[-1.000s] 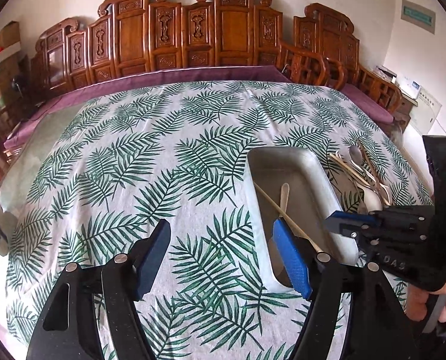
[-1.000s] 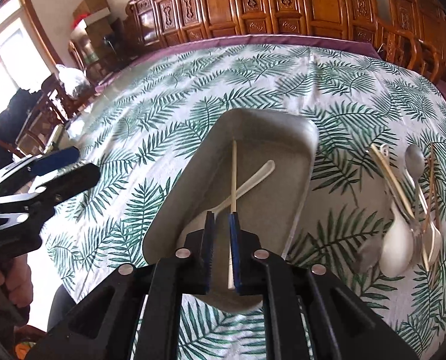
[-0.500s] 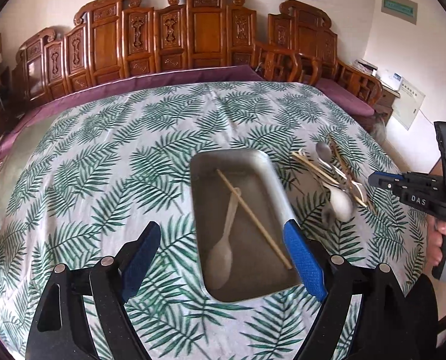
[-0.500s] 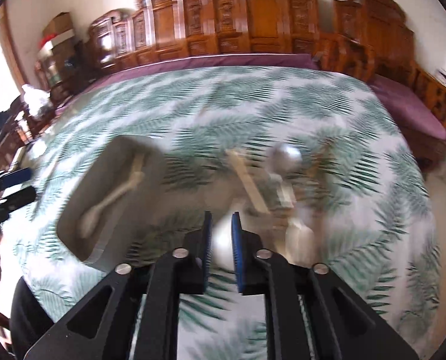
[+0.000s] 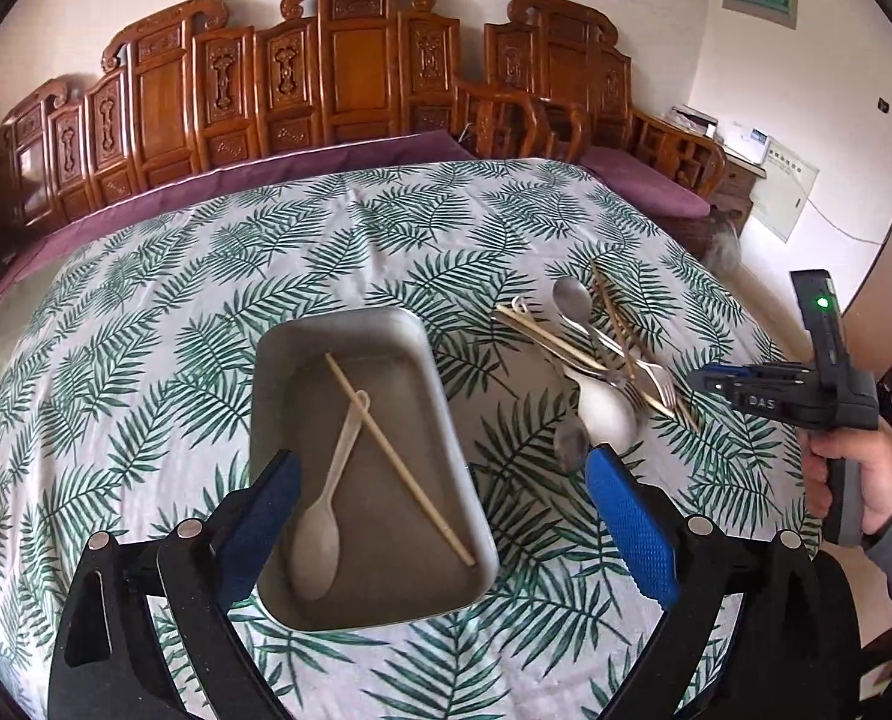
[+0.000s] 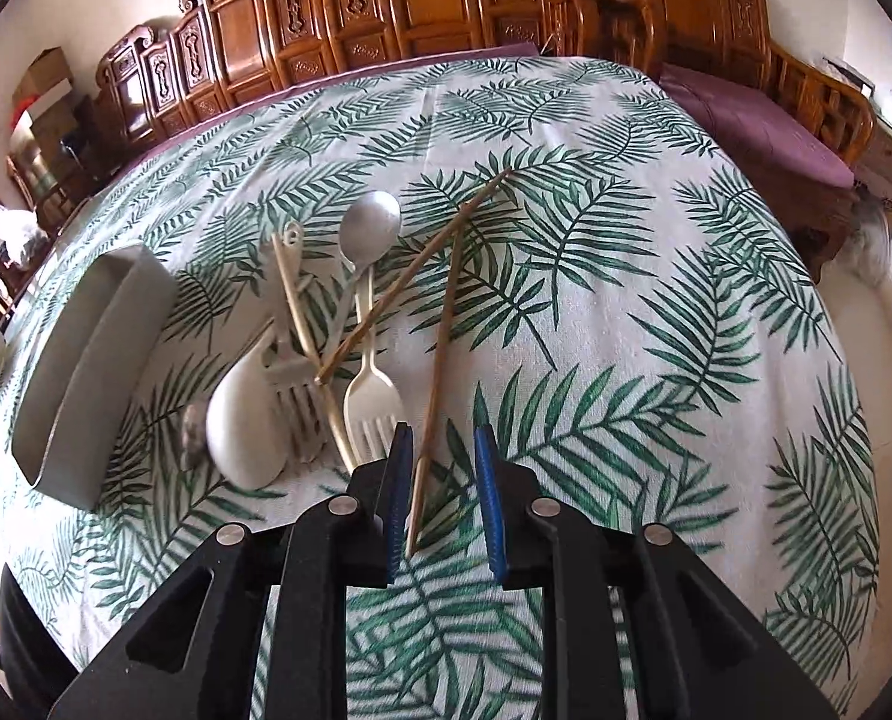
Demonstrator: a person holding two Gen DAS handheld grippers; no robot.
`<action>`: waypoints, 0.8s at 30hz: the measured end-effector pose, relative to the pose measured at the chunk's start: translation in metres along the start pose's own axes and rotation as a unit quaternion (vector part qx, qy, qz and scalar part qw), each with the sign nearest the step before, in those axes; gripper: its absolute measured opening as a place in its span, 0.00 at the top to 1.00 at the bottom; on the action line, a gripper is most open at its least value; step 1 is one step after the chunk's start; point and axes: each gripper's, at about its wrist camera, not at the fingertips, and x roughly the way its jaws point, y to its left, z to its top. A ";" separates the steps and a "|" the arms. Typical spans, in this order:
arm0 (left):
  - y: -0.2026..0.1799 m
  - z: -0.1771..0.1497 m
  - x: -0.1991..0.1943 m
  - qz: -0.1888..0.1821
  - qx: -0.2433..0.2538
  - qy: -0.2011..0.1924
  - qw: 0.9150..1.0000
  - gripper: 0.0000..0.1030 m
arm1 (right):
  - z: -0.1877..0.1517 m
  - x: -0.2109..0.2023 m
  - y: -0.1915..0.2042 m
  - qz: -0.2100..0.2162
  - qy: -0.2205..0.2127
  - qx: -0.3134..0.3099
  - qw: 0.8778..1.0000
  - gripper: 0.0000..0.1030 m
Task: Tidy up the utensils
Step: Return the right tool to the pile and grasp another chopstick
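A grey metal tray (image 5: 350,330) holds a pale plastic spoon (image 5: 326,516) and one light chopstick (image 5: 398,456). My left gripper (image 5: 440,516) is open wide, above the tray's near end. To the right lies a pile of utensils (image 5: 601,360): spoons, forks and chopsticks. In the right wrist view my right gripper (image 6: 443,495) is open a little, its pads on either side of the near end of a brown chopstick (image 6: 440,336) lying on the cloth. A white fork (image 6: 371,384), a white ladle spoon (image 6: 242,420) and a metal spoon (image 6: 371,228) lie just left.
The round table has a leaf-print cloth (image 5: 176,300). Carved wooden chairs (image 5: 338,78) ring the far side. The tray shows at the left in the right wrist view (image 6: 86,360). The right gripper and the hand holding it show at the right of the left wrist view (image 5: 805,390).
My right gripper left the tray, swung right to the utensil pile and opened slightly around the brown chopstick. My left gripper moved right, over the tray's near end.
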 end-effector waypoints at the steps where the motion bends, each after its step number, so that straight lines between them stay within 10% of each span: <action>1: -0.003 0.000 0.002 0.000 0.001 0.002 1.000 0.11 | 0.003 0.005 -0.001 0.000 0.003 0.000 1.000 0.77; 24: -0.043 0.001 0.024 -0.008 0.035 0.025 0.999 0.11 | 0.035 0.043 0.001 -0.041 0.041 -0.026 0.998 0.94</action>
